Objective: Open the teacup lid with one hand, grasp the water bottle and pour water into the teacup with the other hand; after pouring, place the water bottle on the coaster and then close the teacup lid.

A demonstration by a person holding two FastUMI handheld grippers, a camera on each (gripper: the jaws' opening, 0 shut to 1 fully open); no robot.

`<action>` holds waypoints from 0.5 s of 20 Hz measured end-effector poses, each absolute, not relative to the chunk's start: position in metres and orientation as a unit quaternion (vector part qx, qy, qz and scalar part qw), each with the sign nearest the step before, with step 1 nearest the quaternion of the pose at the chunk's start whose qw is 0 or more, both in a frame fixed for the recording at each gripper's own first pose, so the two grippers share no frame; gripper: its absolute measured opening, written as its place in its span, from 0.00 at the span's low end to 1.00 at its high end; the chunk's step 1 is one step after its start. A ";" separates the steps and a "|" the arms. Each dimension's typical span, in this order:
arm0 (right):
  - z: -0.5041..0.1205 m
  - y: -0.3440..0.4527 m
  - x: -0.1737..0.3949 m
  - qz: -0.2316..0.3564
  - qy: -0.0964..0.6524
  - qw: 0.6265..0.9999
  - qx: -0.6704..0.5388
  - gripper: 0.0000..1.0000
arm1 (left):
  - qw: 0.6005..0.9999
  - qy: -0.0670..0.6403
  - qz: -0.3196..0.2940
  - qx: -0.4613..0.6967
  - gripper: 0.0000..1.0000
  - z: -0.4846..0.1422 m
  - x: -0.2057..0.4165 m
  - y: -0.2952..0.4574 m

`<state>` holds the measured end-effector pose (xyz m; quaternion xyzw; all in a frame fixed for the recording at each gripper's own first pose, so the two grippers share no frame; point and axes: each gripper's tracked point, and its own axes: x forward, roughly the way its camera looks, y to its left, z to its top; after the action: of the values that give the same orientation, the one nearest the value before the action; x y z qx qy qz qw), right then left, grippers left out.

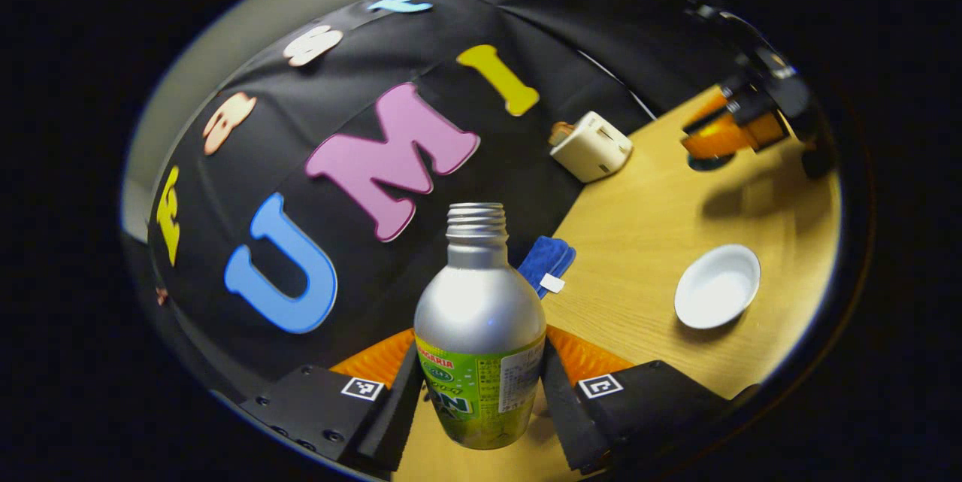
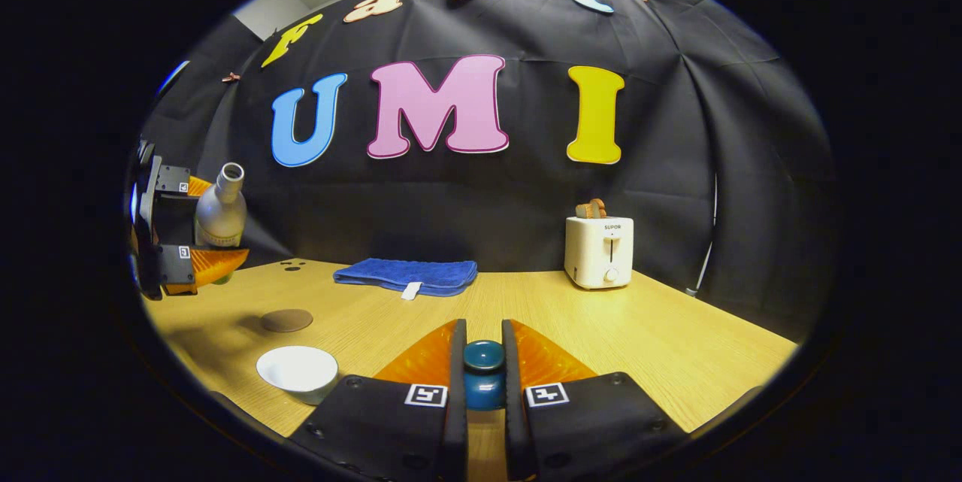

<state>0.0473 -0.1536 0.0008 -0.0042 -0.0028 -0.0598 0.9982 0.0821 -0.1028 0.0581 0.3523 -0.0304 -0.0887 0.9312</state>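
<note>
Left hand-held gripper [image 1: 481,392] clamps water bottle [image 1: 479,331], tilted; right hand-held gripper [image 2: 484,369] pinches teacup lid [image 2: 483,373].

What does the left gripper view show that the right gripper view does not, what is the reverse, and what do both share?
Left gripper view: the green label and threaded, capless neck of the water bottle up close, clamped in the left gripper. Right gripper view: the teacup lid pinched in the right gripper, and the brown coaster on the table. Both: the bottle, white teacup, blue cloth and toaster.
</note>
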 end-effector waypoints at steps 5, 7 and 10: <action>0.001 -0.153 0.047 -0.060 -0.003 0.998 -0.004 0.23 | 0.985 -0.077 -0.088 0.129 0.78 0.083 0.117 -0.084; 0.001 -0.153 0.047 -0.060 -0.003 0.998 -0.004 0.23 | 0.993 -0.067 -0.089 0.042 0.79 0.068 0.138 -0.074; 0.001 -0.153 0.047 -0.060 -0.003 0.998 -0.004 0.23 | 0.997 -0.058 -0.060 -0.006 0.80 0.053 0.159 -0.057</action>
<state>0.0472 -0.1535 0.0009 -0.0039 -0.0027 -0.0601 0.9982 0.1593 -0.0566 0.0528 -0.0064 -0.0576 -0.0599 0.9965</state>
